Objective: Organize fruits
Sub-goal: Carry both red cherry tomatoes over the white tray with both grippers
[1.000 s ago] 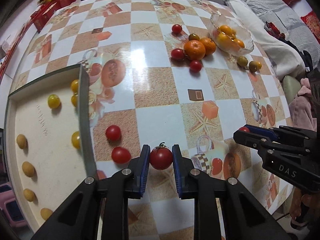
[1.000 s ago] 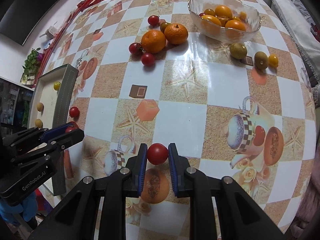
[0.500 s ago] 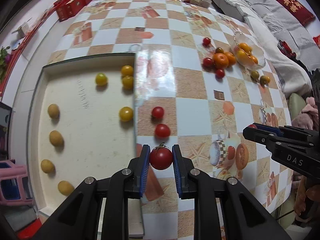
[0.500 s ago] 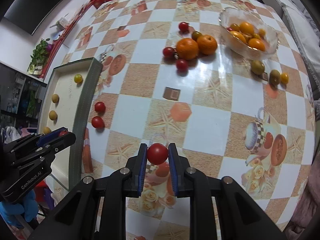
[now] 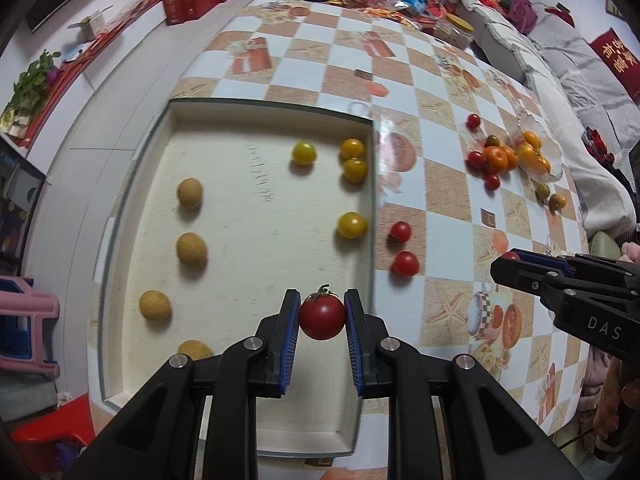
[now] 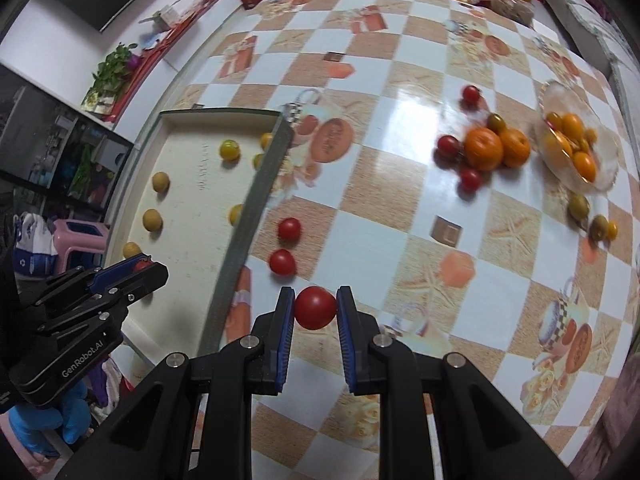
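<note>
1. Tray point(image 5: 372, 200) at the table's point(image 5: 452, 184) left edge – four tan fruits point(image 5: 192, 247) down its left side, four yellow tomatoes point(image 5: 351, 225) along its right wall
2. Left gripper point(image 5: 322, 318) is clamped on a stemmed tomato point(image 5: 322, 317), above the tray's near right corner
3. Two loose tomatoes point(image 5: 405, 263) lie on the table just outside the tray's right wall
4. Right gripper point(image 6: 315, 307) is closed on a red tomato point(image 6: 315, 307) over the table, near the tray – well short of the bowl point(image 6: 600, 176)
5. Oranges point(image 6: 483, 149) and more tomatoes sit beside that bowl towards the right edge
</note>
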`<state>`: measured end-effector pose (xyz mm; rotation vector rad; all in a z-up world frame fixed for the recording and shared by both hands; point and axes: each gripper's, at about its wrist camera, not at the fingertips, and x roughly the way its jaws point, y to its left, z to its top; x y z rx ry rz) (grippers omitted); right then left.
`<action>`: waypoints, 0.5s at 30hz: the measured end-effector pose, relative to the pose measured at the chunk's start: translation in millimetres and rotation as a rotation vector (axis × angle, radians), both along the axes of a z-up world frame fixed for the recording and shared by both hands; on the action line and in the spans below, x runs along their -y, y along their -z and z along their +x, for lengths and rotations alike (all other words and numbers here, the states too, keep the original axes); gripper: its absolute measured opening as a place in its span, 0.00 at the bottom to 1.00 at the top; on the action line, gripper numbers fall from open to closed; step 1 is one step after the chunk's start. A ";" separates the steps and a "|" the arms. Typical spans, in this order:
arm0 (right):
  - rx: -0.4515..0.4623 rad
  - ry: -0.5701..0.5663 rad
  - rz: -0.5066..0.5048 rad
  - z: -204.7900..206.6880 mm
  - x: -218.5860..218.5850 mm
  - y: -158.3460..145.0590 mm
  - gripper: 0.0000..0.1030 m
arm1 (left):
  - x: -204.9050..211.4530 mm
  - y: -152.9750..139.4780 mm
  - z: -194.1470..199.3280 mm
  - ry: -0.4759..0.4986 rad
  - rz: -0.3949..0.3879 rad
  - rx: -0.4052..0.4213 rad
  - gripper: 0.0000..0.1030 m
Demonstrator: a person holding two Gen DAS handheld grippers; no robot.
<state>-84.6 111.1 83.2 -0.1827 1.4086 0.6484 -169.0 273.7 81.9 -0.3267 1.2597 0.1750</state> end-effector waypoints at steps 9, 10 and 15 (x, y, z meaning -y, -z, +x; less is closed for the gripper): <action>-0.019 -0.100 0.020 5.9 -64.4 4.6 0.22 | -27.9 19.6 -14.0 -0.056 0.013 -0.036 0.23; -0.023 -0.107 0.022 8.1 -71.9 6.4 0.22 | -29.5 23.9 -13.9 -0.058 0.012 -0.043 0.23; -0.049 -0.149 0.015 20.3 -112.8 24.7 0.22 | -28.2 43.4 -11.7 -0.044 0.038 -0.074 0.23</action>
